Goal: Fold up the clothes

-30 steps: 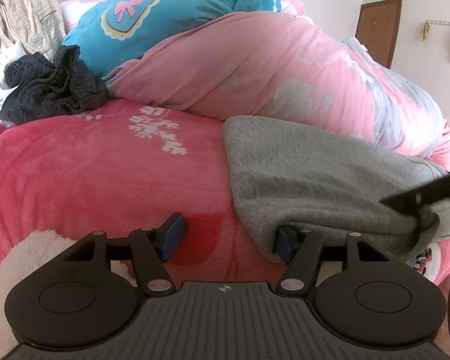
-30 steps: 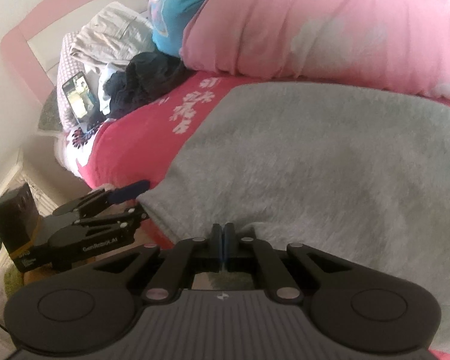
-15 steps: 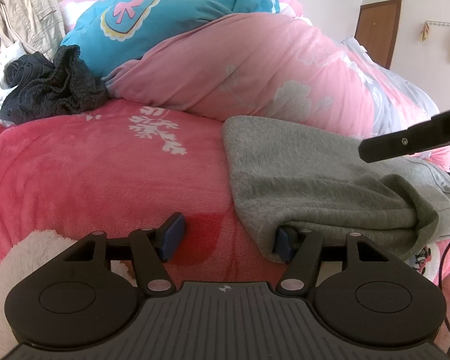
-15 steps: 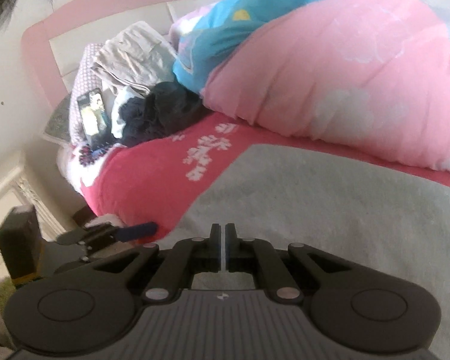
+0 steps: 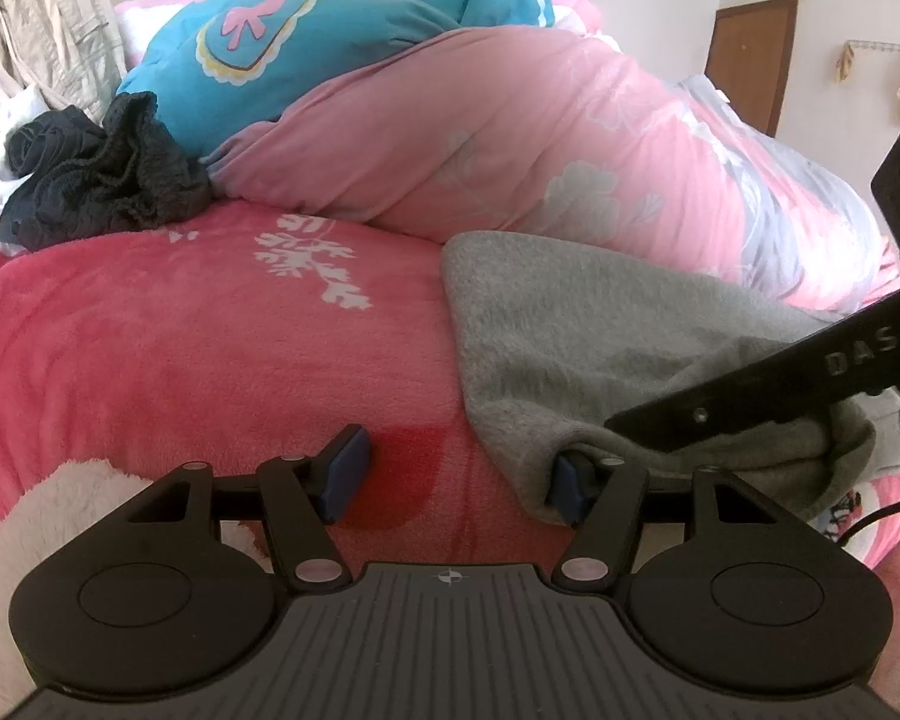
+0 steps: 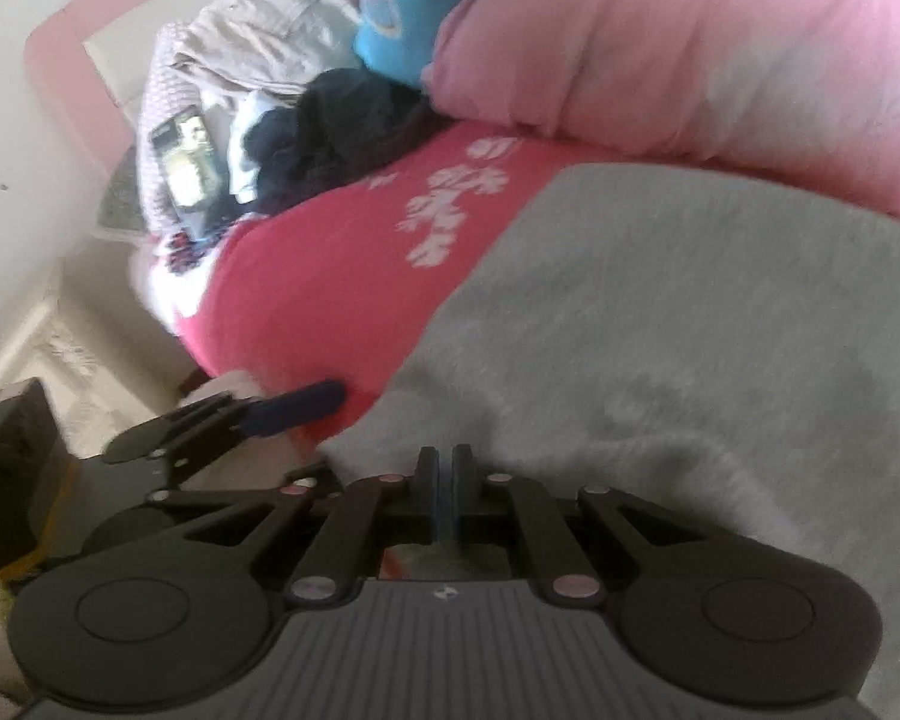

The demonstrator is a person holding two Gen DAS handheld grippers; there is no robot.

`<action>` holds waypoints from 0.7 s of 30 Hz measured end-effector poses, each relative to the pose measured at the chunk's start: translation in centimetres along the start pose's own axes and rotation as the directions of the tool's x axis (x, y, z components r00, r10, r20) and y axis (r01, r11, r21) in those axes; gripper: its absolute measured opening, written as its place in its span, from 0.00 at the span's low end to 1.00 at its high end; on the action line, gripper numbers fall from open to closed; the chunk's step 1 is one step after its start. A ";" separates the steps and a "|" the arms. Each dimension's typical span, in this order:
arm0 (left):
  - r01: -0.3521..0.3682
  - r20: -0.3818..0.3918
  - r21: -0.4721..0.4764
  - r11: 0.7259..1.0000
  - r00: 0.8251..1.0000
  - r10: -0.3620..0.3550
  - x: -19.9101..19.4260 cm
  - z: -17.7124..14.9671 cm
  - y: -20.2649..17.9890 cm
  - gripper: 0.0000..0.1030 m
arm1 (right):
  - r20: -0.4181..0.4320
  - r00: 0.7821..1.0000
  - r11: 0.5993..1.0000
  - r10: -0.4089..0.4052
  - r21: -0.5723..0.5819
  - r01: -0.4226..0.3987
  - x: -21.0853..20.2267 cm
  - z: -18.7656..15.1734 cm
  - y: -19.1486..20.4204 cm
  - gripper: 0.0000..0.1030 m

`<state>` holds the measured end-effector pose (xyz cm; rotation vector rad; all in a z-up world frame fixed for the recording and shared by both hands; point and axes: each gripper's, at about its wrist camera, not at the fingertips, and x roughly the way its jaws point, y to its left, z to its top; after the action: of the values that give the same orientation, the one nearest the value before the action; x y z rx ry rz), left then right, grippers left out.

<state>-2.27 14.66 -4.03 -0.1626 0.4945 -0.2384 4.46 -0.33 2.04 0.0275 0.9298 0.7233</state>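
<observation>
A grey fleece garment (image 5: 618, 360) lies on the bed (image 5: 180, 330), on its red-pink blanket, at the near edge, with its far side against the heaped pink quilt (image 5: 510, 138). The left gripper (image 5: 456, 480) stands spread wide at that edge; its right finger is tucked under the garment's near corner, its left finger over bare blanket. The right gripper (image 6: 445, 489) is pressed together, pinching the garment's near hem. Dark crumpled clothes (image 5: 102, 180) lie at the bed's far left corner.
</observation>
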 end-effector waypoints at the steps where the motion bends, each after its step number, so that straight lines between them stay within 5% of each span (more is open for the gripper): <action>1: 0.001 0.001 -0.002 1.000 1.000 -0.001 0.0 0.0 0.0 0.61 | -0.006 1.000 1.000 0.009 -0.007 -0.009 -0.1 0.0 0.2 0.04; 10: -0.020 -0.030 -0.004 1.000 0.999 0.020 -0.6 0.1 -0.3 0.61 | 0.051 0.998 0.999 -0.030 0.014 0.029 0.7 1.7 0.1 0.04; 15: -0.021 -0.078 -0.006 1.000 0.997 0.021 -1.9 -0.2 0.0 0.61 | 0.012 0.997 0.997 0.075 0.024 -0.075 1.9 0.6 1.2 0.04; 21: -0.101 -0.044 -0.018 0.995 0.994 0.100 -5.0 0.7 1.0 0.61 | 0.121 0.993 0.996 0.006 0.083 -0.016 -0.3 0.5 0.1 0.04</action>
<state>-6.04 17.04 -1.38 -0.1518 0.5469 -0.1391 4.65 -0.24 2.57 0.1487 0.8441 0.6849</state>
